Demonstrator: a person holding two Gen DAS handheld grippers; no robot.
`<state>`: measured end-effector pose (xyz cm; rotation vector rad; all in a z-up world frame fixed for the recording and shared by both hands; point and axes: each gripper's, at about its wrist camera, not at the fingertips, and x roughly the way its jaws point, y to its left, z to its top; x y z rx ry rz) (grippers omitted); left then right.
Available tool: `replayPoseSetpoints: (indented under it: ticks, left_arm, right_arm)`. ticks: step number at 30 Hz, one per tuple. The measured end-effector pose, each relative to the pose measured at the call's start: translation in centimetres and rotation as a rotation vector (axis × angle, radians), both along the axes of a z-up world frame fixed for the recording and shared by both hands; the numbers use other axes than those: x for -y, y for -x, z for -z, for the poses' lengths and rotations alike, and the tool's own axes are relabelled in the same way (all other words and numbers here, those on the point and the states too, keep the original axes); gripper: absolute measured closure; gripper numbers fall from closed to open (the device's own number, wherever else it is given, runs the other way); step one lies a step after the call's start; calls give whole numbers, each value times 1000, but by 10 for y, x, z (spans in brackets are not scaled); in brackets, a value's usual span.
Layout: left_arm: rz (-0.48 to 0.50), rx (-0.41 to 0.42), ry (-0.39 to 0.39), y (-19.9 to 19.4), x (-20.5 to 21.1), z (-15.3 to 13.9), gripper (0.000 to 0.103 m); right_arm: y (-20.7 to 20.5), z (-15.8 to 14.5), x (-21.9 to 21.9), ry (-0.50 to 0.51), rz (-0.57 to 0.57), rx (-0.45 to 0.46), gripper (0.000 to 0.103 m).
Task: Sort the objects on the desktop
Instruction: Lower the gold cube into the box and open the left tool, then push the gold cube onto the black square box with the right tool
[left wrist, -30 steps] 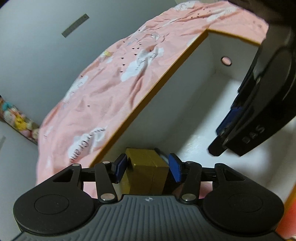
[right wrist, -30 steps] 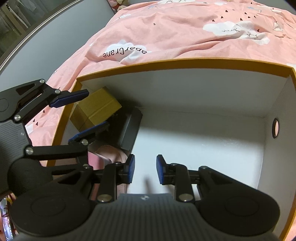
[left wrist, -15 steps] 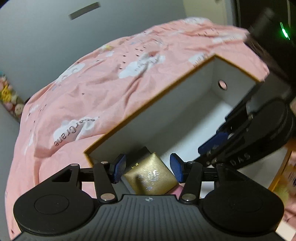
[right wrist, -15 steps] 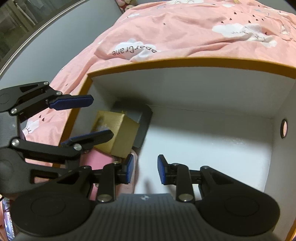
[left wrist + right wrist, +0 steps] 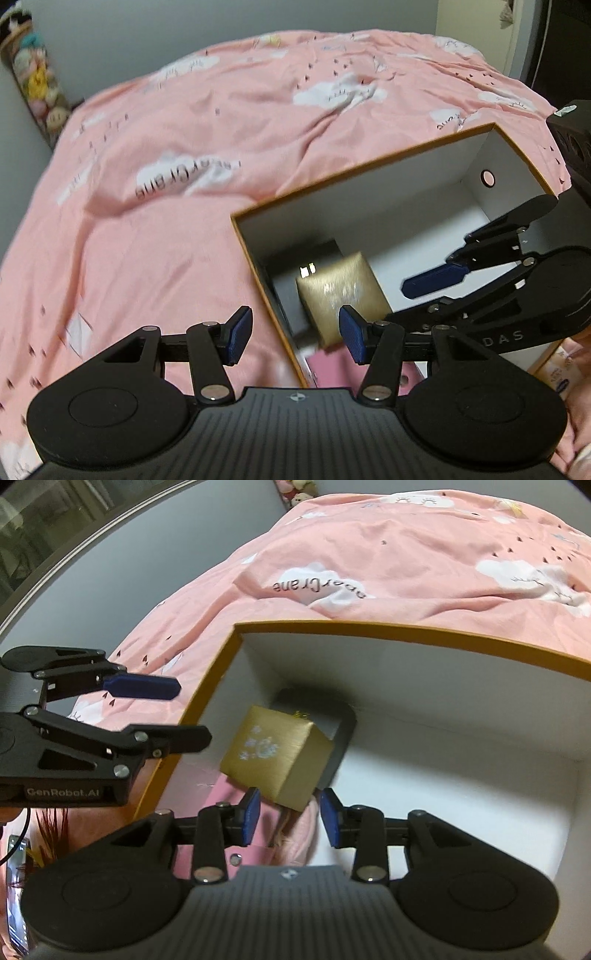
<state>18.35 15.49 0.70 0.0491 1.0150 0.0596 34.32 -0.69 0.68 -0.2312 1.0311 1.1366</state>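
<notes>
Left gripper [image 5: 293, 334]: jaws wide apart with nothing between the blue pads; it hangs over the near-left corner of the storage box, one pad over the bedspread, the other over the box's inside.
Right gripper [image 5: 290, 818]: jaws partly apart and opening, with nothing pressed between the pads; it points down into the storage box from the near side.
Storage box [image 5: 369, 627]: an open box with an orange rim and white inner walls, sitting on the bedspread ahead of both grippers; a small round hole shows in its far end wall in the left wrist view.
Gold box [image 5: 277, 757]: a small gold carton with a pale printed motif on one face, tilted, lying in the box's left part just ahead of the right gripper's pads and touching neither pad; in the left wrist view it lies just beyond that gripper's right pad.
Dark case [image 5: 332, 716]: a dark grey flat item behind and partly under the gold box, against the corner of the storage box.
Pink item [image 5: 295, 834]: a soft pink thing at the near end of the storage box, under the right gripper's pads; what it is I cannot tell.
Bedspread [image 5: 221, 129]: pink, with white clouds and lettering, spreading beyond and left of the storage box.
</notes>
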Motion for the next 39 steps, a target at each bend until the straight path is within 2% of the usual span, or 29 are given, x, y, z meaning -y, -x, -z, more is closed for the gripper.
replayPoseSetpoints:
  ticks: [3,6,12,24,30,39]
  left_arm:
    - [-5,-30,36,3,-5,9,51]
    - [-11,-52,59,4,-9,17,65]
    - [-9,-56,118,5,-16,26,75]
    - [-12,-36,168,5,-24,24,77]
    - [-10,-36,165,2,-25,26,80]
    - [-18,-33,158,-1,-25,28,80]
  right_arm:
    - [5,2,-9,16,-21,24,63]
    - [8,6,-17,50,-43,67,62]
    - [8,13,-26,72,-73,109,63]
    - [10,13,-43,48,-81,168,72]
    - [4,15,-46,37,-57,171,80]
    - [-7,16,-53,24,-10,151,80]
